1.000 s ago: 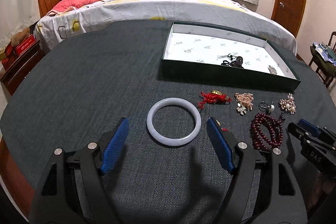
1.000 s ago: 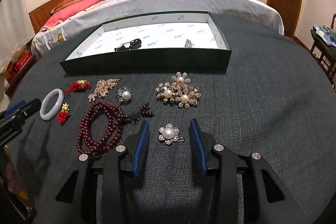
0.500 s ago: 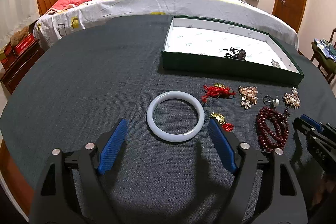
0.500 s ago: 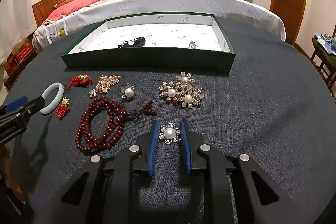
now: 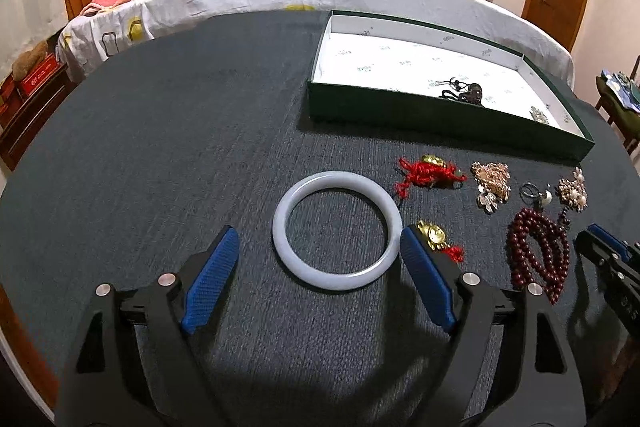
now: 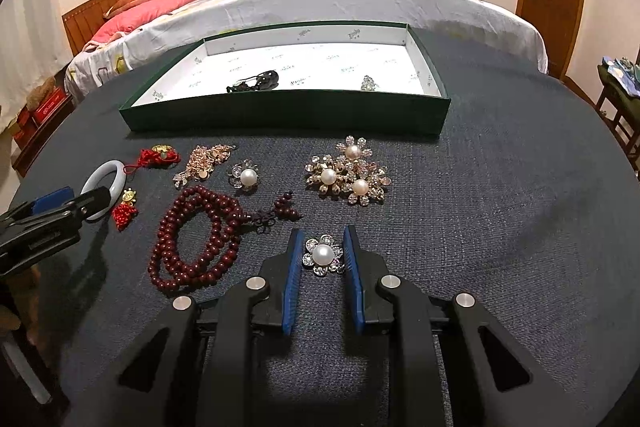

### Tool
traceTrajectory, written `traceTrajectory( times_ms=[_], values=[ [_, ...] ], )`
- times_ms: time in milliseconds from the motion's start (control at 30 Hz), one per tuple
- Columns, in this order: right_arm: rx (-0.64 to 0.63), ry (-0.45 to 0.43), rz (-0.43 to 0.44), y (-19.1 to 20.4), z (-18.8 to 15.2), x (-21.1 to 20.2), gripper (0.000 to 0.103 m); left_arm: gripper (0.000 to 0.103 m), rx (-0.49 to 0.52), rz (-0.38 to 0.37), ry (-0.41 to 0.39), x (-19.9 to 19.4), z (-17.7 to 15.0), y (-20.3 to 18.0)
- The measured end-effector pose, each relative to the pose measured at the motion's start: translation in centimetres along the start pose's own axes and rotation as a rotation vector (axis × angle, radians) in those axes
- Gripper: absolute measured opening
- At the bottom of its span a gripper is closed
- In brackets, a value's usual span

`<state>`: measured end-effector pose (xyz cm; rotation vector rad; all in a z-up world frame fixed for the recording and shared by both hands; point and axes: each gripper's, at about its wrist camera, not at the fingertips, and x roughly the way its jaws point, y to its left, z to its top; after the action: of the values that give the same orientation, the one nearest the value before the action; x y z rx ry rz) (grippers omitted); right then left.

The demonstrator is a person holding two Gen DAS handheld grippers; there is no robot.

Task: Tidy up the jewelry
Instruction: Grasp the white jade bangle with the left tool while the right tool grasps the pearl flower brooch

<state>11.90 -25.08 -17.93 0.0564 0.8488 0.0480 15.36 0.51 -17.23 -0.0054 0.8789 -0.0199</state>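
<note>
two hand-held grippers, right (image 6: 322, 259) newly clamping brooch (image 6: 323, 255)

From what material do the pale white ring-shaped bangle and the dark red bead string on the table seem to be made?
The pale white ring-shaped bangle looks like polished jade or glass: smooth, milky, slightly translucent, with soft highlights; plastic cannot be excluded. The dark red bead string looks like lacquered wood or seeds: round, opaque, glossy beads with small light spots, ending in a knotted cord.

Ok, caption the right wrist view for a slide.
Right gripper closed on pearl flower brooch, green tray beyond.
</note>
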Motion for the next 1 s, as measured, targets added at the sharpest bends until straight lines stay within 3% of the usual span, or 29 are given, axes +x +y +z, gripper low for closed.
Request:
traceTrajectory(
  times_ms=[600,767,1000],
  values=[
    [0.011,0.001,0.010,-0.2,0.3,0.0,0.022,0.084,0.021,-0.023,0.029,1.7,1.0,-0.2],
    [0.016,-0.001,0.011,-0.3,0.3,0.1,0.022,0.070,0.039,-0.023,0.015,1.5,0.9,-0.5],
    [0.017,-0.004,0.010,-0.3,0.4,0.1,0.022,0.069,0.050,-0.026,0.008,1.3,0.7,-0.6]
  ],
)
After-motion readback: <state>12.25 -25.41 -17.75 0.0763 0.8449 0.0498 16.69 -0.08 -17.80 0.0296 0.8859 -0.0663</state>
